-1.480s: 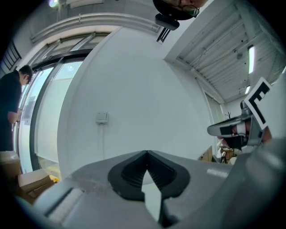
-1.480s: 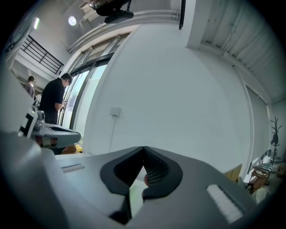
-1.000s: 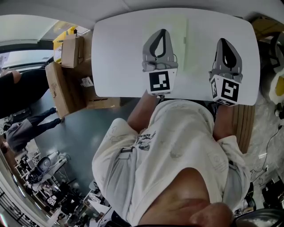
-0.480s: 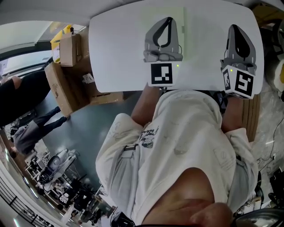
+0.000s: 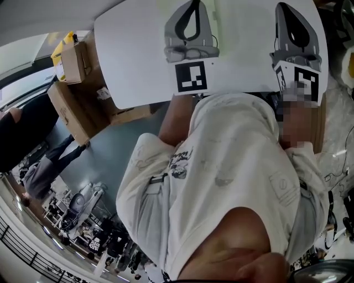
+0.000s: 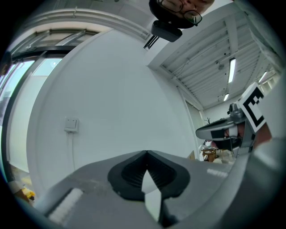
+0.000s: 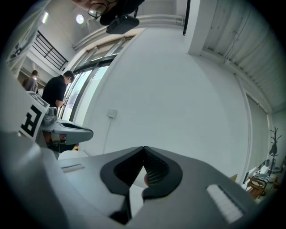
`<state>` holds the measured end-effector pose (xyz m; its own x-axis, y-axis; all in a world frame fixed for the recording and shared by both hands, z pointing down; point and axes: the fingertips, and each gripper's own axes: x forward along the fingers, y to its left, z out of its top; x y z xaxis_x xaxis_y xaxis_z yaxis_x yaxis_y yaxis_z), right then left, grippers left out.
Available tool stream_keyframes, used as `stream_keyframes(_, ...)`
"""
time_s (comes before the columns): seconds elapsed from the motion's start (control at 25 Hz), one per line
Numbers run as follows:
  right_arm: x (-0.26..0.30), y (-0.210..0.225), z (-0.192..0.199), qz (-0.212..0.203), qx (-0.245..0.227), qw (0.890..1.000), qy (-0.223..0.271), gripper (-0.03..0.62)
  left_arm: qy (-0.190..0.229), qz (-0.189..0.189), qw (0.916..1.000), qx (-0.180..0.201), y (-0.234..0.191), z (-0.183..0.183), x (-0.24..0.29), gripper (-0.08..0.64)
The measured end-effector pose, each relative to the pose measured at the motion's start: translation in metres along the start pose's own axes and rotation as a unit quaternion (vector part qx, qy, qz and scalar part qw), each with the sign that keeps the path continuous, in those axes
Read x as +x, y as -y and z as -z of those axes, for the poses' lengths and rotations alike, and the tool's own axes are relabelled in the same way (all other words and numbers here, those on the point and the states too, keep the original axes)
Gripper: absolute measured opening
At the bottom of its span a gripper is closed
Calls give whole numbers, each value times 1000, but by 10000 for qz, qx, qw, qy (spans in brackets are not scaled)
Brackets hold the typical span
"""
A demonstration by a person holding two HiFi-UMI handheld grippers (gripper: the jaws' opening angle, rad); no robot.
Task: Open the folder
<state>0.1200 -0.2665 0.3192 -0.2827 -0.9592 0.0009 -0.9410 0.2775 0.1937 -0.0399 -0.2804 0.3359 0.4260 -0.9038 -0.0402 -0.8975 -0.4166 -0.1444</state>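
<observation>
In the head view my left gripper [image 5: 193, 3] is held level above the near part of the white table [image 5: 130, 61], with its jaws shut and nothing between them. My right gripper [image 5: 283, 6] hangs alongside it to the right, also shut and empty. The left gripper view has the closed tips [image 6: 146, 152] pointing at a bare white wall, and the right gripper [image 6: 223, 130] shows at its side. In the right gripper view the tips [image 7: 143, 148] meet, with the left gripper [image 7: 67, 129] off to the left. The pale folder cannot be told apart from the table top here.
Cardboard boxes [image 5: 71, 62] stand on the floor left of the table. A wooden panel [image 5: 318, 130] leans at the right. A person in black [image 7: 56, 91] stands by the windows. A wall switch [image 6: 70, 124] is on the wall ahead.
Both grippers now sit higher in the head view, and the left one has drifted left. The pale greenish folder seen under the left gripper has slipped towards the top edge.
</observation>
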Motion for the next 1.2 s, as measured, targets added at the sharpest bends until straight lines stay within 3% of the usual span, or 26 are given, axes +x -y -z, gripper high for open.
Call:
stream_keyframes(1.0, 19, -8, -7, -265, -84, 9996, 19, 2, -29, -190, 9998, -65, -7, 4, 8, 5)
stream_keyframes(1.2, 7, 1, -1, -80, 22, 9999, -124, 2, -121, 60, 9999, 107, 5, 5, 10, 5)
